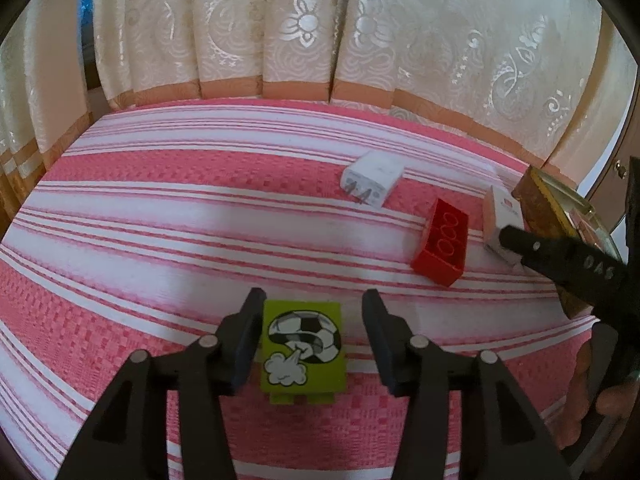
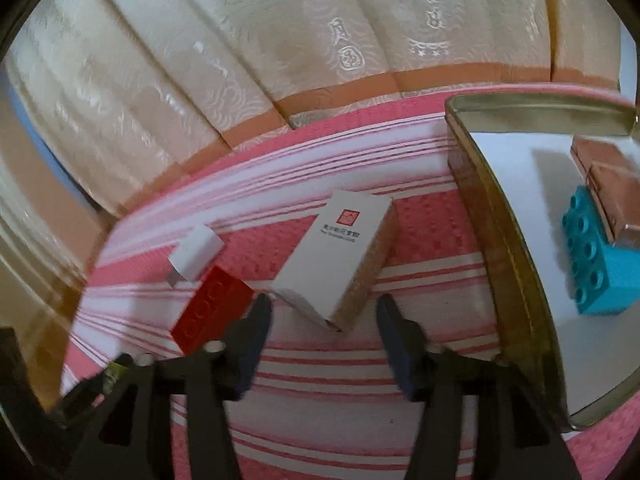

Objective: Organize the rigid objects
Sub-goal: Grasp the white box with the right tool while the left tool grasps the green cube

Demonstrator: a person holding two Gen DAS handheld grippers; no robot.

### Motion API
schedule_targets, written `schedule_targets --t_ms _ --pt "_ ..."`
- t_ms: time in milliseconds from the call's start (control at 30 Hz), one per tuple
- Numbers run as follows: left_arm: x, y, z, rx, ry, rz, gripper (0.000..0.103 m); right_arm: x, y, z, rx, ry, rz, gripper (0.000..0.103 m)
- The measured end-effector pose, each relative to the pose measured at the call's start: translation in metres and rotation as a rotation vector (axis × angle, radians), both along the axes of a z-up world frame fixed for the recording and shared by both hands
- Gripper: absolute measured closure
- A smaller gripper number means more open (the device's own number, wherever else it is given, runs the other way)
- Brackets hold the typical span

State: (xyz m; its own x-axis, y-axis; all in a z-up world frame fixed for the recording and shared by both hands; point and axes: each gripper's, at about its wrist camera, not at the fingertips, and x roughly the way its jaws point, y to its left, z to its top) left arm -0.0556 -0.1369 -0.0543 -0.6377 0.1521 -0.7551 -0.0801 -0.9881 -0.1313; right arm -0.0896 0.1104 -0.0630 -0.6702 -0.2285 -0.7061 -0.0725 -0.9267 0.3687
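A lime green brick with a football picture (image 1: pixel 303 349) lies on the striped cloth between the fingers of my open left gripper (image 1: pixel 313 307); the left finger is at its side, the right finger apart. A red brick (image 1: pixel 443 241) and a white charger (image 1: pixel 373 178) lie farther right. My right gripper (image 2: pixel 325 312) is open just short of a white carton with a red mark (image 2: pixel 338 258). The red brick (image 2: pixel 212 308) and charger (image 2: pixel 197 253) lie to its left. The right gripper also shows in the left wrist view (image 1: pixel 520 240).
A gold-rimmed metal tin (image 2: pixel 496 216) stands at the right, holding a turquoise brick (image 2: pixel 596 264) and a copper-coloured box (image 2: pixel 608 184). The tin's edge shows in the left wrist view (image 1: pixel 560 192). Cream curtains (image 1: pixel 304 24) hang behind the striped table.
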Motion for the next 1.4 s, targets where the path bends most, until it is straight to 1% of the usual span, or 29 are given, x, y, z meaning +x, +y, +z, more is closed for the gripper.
schedule_targets --t_ms 67,133,233,300,333,367,400,467,500,533,567,600,633,700,733,800,867,933,1033,1133,1233,1400 --pt "0.0 0.001 0.0 -0.005 -0.002 -0.001 0.053 -0.002 -0.001 0.0 -0.012 -0.003 -0.014 0.038" --pt "-0.001 0.001 0.0 -0.007 -0.002 -0.002 0.052 -0.008 -0.003 0.0 -0.01 -0.006 -0.052 0.038" --pt "-0.002 0.003 0.0 -0.004 -0.003 -0.013 0.047 -0.021 -0.007 0.0 0.013 -0.011 -0.103 0.039" --pt "-0.002 0.006 0.0 -0.012 -0.005 -0.023 0.043 -0.029 -0.013 0.001 0.07 -0.012 -0.12 0.039" --pt "-0.002 0.006 0.0 -0.015 -0.006 -0.026 0.042 -0.034 -0.017 0.0 0.122 -0.02 -0.138 0.039" --pt "-0.002 0.006 0.0 -0.016 -0.006 -0.027 0.042 -0.039 -0.02 -0.002 0.151 -0.029 -0.147 0.04" --pt "-0.002 0.006 0.0 -0.014 -0.006 -0.027 0.042 -0.043 -0.026 -0.004 0.21 -0.036 -0.149 0.04" --pt "-0.002 0.003 0.0 0.0 -0.005 -0.027 0.042 -0.046 -0.037 -0.004 0.282 -0.056 -0.129 0.042" --pt "-0.002 0.002 0.0 0.006 -0.005 -0.027 0.042 -0.046 -0.038 -0.003 0.291 -0.055 -0.114 0.044" --pt "-0.002 0.002 0.001 0.011 -0.004 -0.027 0.042 -0.044 -0.039 -0.003 0.296 -0.051 -0.099 0.048" --pt "-0.002 0.001 0.001 0.015 -0.004 -0.026 0.042 -0.043 -0.04 -0.003 0.302 -0.049 -0.066 0.056" --pt "-0.002 0.0 0.001 0.023 -0.003 -0.026 0.042 -0.041 -0.042 -0.003 0.311 -0.052 -0.036 0.058" --pt "-0.001 -0.002 0.001 0.036 -0.002 -0.024 0.042 -0.038 -0.046 -0.004 0.352 -0.048 -0.009 0.058" --pt "-0.001 -0.004 0.001 0.05 -0.001 -0.022 0.043 -0.029 -0.046 -0.003 0.38 -0.027 0.046 0.058" --pt "-0.001 -0.003 0.001 0.052 -0.002 -0.021 0.046 -0.023 -0.044 -0.004 0.377 -0.022 0.069 0.058" --pt "-0.001 -0.004 0.001 0.052 -0.001 -0.016 0.047 -0.011 -0.039 -0.005 0.356 -0.001 0.138 0.058" --pt "0.0 -0.004 0.001 0.048 -0.001 -0.009 0.051 0.001 -0.032 -0.004 0.312 0.015 0.188 0.058" --pt "0.0 -0.004 0.001 0.046 -0.001 -0.004 0.052 0.013 -0.022 -0.004 0.247 0.034 0.237 0.058" --pt "0.0 -0.003 0.002 0.034 -0.002 -0.002 0.052 0.028 -0.016 -0.003 0.187 0.061 0.291 0.058" --pt "0.0 -0.001 0.002 0.014 -0.004 -0.003 0.05 0.031 -0.018 -0.002 0.175 0.07 0.307 0.058" --pt "0.0 0.001 0.002 -0.004 -0.005 -0.003 0.05 0.028 -0.019 -0.005 0.176 0.044 0.299 0.058" --pt "0.0 0.006 0.002 -0.045 -0.007 -0.003 0.051 0.025 -0.021 -0.004 0.185 0.043 0.308 0.058"
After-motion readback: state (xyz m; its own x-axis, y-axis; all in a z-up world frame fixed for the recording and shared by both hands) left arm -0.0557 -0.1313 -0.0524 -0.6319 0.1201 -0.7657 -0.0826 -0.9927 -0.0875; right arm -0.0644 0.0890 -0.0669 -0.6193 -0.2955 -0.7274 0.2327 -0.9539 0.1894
